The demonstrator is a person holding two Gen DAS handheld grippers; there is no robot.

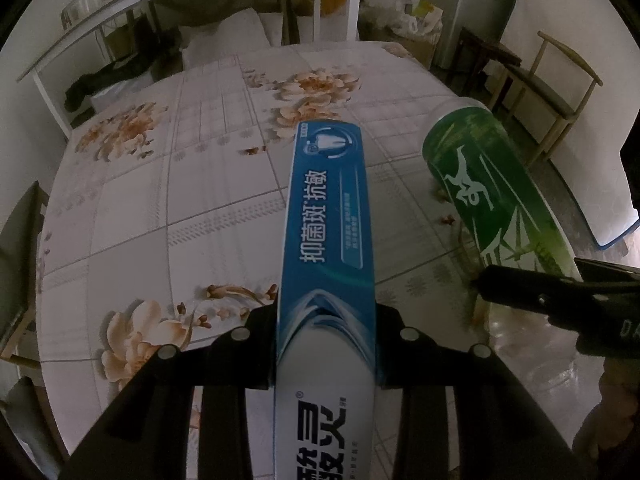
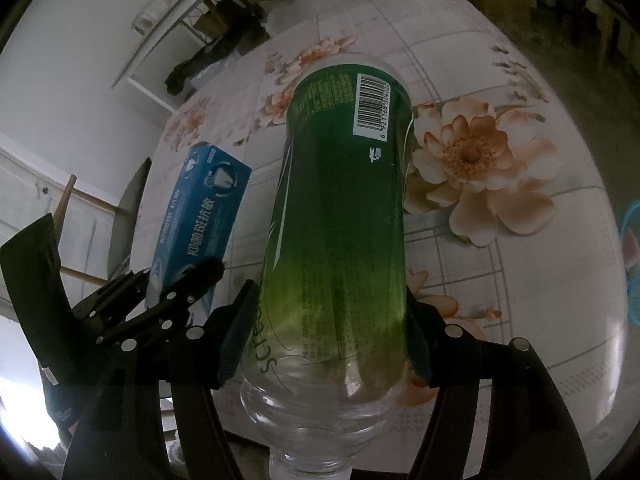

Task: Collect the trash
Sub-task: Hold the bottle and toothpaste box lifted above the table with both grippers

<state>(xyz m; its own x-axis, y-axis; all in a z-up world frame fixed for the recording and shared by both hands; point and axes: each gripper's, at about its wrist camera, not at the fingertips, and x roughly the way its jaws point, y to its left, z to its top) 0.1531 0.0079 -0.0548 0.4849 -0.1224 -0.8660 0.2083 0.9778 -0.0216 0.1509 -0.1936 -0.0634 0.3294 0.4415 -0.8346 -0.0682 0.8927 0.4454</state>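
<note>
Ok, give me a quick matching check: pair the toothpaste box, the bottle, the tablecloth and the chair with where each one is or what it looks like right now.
Things:
1. toothpaste box
2. bottle
3. tablecloth
4. chair

States:
A. floral, spread over the round table
B. gripped by the left gripper
C. standing on the floor beyond the table
D. gripped by the right gripper

Pairs: 1-B, 2-D, 3-A, 4-C

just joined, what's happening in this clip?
A person is collecting trash with two handheld tongs over a round table with a floral cloth. The left tongs are clamped on a blue and white toothpaste carton. The right tongs grip a clear plastic bottle with a green label. Both items are held above the table.
</note>
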